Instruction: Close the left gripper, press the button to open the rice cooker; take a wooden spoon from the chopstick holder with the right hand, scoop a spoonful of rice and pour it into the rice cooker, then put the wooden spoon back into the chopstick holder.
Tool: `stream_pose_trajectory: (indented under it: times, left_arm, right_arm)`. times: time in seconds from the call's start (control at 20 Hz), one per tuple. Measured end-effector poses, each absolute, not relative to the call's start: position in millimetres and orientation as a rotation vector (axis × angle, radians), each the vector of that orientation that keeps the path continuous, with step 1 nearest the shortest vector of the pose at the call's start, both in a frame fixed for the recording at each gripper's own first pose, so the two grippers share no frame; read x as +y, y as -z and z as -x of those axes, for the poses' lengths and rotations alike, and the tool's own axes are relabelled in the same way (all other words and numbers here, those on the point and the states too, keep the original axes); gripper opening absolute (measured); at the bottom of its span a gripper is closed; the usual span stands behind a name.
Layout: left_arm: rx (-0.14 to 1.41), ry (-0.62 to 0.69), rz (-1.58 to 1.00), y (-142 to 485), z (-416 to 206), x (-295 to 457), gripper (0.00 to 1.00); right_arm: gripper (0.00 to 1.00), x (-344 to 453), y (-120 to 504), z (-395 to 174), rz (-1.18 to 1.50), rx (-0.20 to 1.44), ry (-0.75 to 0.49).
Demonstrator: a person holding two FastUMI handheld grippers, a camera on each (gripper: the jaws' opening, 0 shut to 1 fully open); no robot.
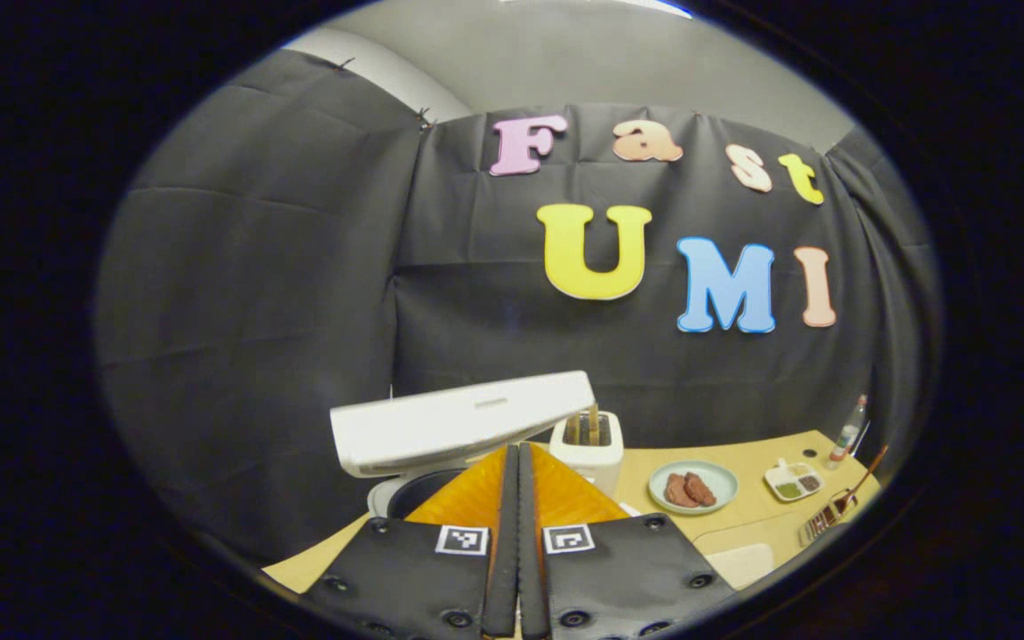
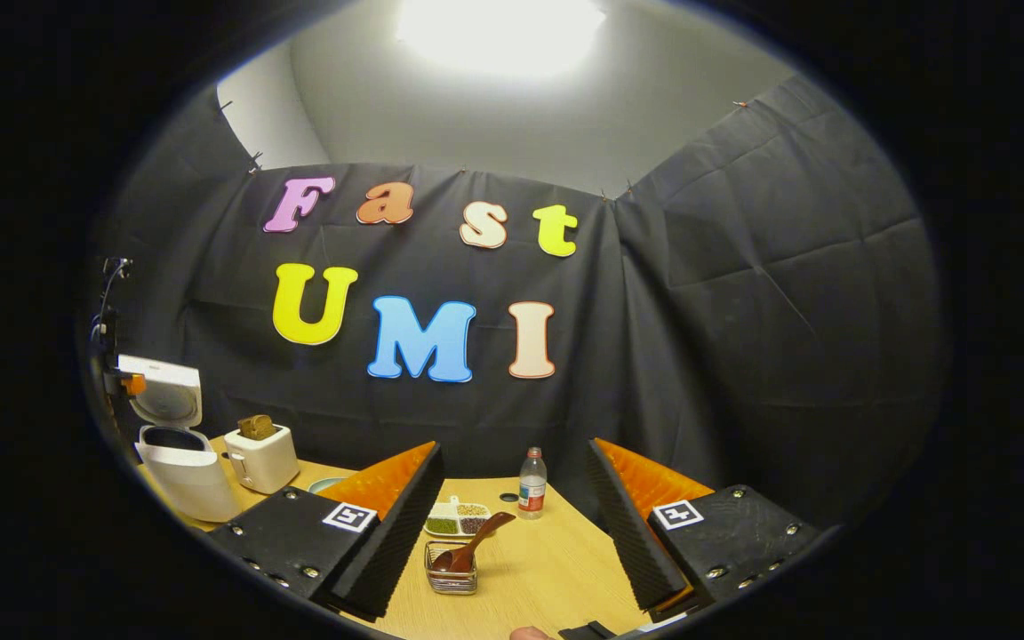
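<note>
Tabletop (image 2: pixel 548 578) below: right gripper (image 2: pixel 512 524) spread, left gripper (image 1: pixel 517 498) closed.

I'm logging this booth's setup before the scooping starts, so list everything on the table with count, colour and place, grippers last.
rice cooker: 1, white, lid up, table's far left in the right gripper view.
toaster: 1, white, bread in its slots, right beside the cooker.
plate: 1, pale green, two brown pieces on it, right of the toaster.
divided dish: 1, white, green and brown fillings, mid-table.
chopstick holder: 1, wire basket, nearest the right gripper.
wooden spoon: 1, brown, leaning in the holder.
bottle: 1, clear, red label, table's back edge.
table: 1, light wood.
left gripper: shut, in front of the cooker.
right gripper: open, facing the holder.
</note>
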State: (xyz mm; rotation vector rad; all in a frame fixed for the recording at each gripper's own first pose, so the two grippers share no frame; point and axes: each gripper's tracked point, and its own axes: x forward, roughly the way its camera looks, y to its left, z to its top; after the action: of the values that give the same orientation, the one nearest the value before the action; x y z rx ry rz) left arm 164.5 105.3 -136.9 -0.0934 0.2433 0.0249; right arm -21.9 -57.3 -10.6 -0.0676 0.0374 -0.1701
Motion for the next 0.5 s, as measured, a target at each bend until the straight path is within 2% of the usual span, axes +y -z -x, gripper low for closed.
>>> stream_pose_trajectory:
  times: [0.05,0.25,0.35,0.4,0.5]
  left_arm:
    - [0.216,-0.025,0.099,125,-155,99,0.09]
    - [0.119,0.011,0.108,84,-115,71,0.1]
    - [0.089,0.037,0.1,70,-100,56,0.17]
    - [0.087,0.051,0.097,66,-92,49,0.24]
    - [0.084,0.06,0.094,56,-76,41,0.66]
  right_arm:
    - [0.97,-57,12,18,0.059,0.038,0.158]
    - [0.97,-62,17,-1,0.022,0.048,0.122]
    - [0.97,-66,17,-13,0.034,0.044,0.111]
    - [0.97,-70,18,-18,0.038,0.043,0.106]
    - [0.97,-72,20,-30,0.032,0.051,0.093]
